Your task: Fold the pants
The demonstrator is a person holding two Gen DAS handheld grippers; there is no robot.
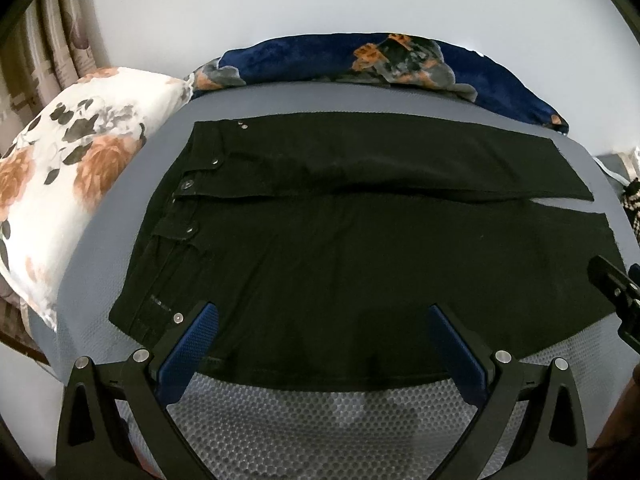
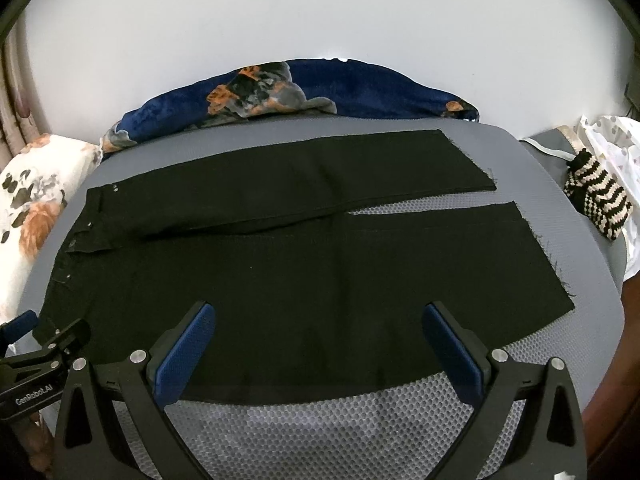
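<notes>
Black pants lie flat across a grey mesh-covered surface, waistband with metal buttons at the left, both legs running to the right. In the right wrist view the pants show two frayed leg ends at the right with a narrow gap between them. My left gripper is open, its blue pads over the near edge of the pants by the waist. My right gripper is open too, hovering over the near leg's edge. Nothing is held by either. Each gripper shows at the edge of the other's view.
A white floral pillow lies left of the waistband. A dark blue floral blanket is bunched along the far edge against a white wall. A black-and-cream striped knitted item and white cloth sit at the right.
</notes>
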